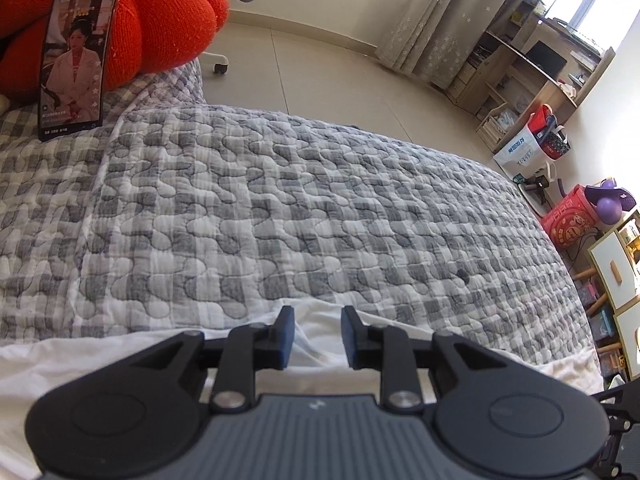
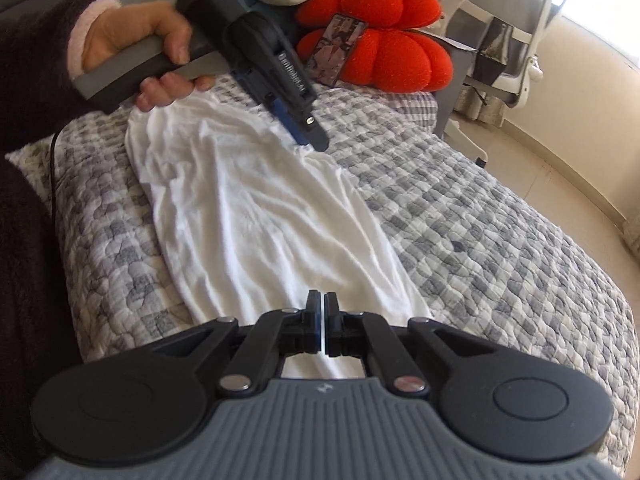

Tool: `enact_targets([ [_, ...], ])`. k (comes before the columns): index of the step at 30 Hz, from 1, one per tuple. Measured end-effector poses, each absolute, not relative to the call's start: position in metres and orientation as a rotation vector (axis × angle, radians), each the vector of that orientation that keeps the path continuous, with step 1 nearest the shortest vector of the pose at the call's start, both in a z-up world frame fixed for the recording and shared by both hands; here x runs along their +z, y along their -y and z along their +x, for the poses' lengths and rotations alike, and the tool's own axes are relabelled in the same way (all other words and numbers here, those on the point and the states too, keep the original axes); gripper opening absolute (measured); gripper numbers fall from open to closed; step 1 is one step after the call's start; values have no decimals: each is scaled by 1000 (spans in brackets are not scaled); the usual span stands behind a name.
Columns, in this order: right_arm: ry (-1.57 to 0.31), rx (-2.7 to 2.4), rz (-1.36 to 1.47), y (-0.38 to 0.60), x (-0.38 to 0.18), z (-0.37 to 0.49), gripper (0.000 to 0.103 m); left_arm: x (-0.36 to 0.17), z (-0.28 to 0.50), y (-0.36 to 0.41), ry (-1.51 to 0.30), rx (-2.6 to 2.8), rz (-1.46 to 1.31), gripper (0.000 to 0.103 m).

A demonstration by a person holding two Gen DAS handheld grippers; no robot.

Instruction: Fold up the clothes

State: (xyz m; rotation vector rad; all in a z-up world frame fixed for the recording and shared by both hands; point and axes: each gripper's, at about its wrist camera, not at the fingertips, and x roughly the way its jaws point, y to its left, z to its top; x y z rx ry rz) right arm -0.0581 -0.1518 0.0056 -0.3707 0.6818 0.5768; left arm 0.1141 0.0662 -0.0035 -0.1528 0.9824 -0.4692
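A white garment [image 2: 256, 208] lies as a long, wrinkled strip on the grey checked quilt [image 2: 460, 208]. My right gripper [image 2: 322, 300] is at its near end, shut, with a thin white sliver of cloth between the pads. A hand [image 2: 132, 40] holds my left gripper [image 2: 316, 142] at the garment's far right edge. In the left wrist view the left gripper [image 1: 319, 320] is open, its blue-padded fingers [image 1: 286, 336] standing either side of a fold of the white garment [image 1: 316, 344], just above the quilt [image 1: 280, 200].
A phone [image 1: 74, 56] leans against a red cushion [image 1: 160, 20] at the head of the bed. Beyond the bed edge are tiled floor, an office chair [image 2: 512, 40], curtains, wooden shelves [image 1: 532, 64] and boxes [image 1: 568, 220]. A dark sleeve [image 2: 28, 240] borders the left.
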Motion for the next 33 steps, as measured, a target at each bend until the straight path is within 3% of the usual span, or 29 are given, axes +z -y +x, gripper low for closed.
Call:
enact_targets([
  [2,-684,540,-279,166,13,-51,14,-3,113,-64,-986,-475,-146,30],
  [9,-761,481,-61,196,11,-25,18,-1,113,-61,-1000,-474,-129,37],
  [12,-798,482,7,203,6,-17,31,-2,116,-61,-1007,-464,-135,38],
  [16,-819,496,21,201,2,-15,32,-4,119,-60,-1024,-454,-132,38],
  [18,-815,506,13,199,1,-16,28,-5,118,-60,-1019,-447,-125,37],
  [19,-810,513,-1,197,1,-18,13,-6,118,-60,-1017,-443,-122,37],
  [20,-805,519,-16,194,1,-19,6,-6,117,-60,-1014,-439,-118,35],
  [24,-713,549,-143,180,9,-36,4,-9,115,-60,-1004,-424,-105,4],
  [33,-671,679,-466,140,-2,-70,4,-16,106,-75,-990,-397,-160,0],
])
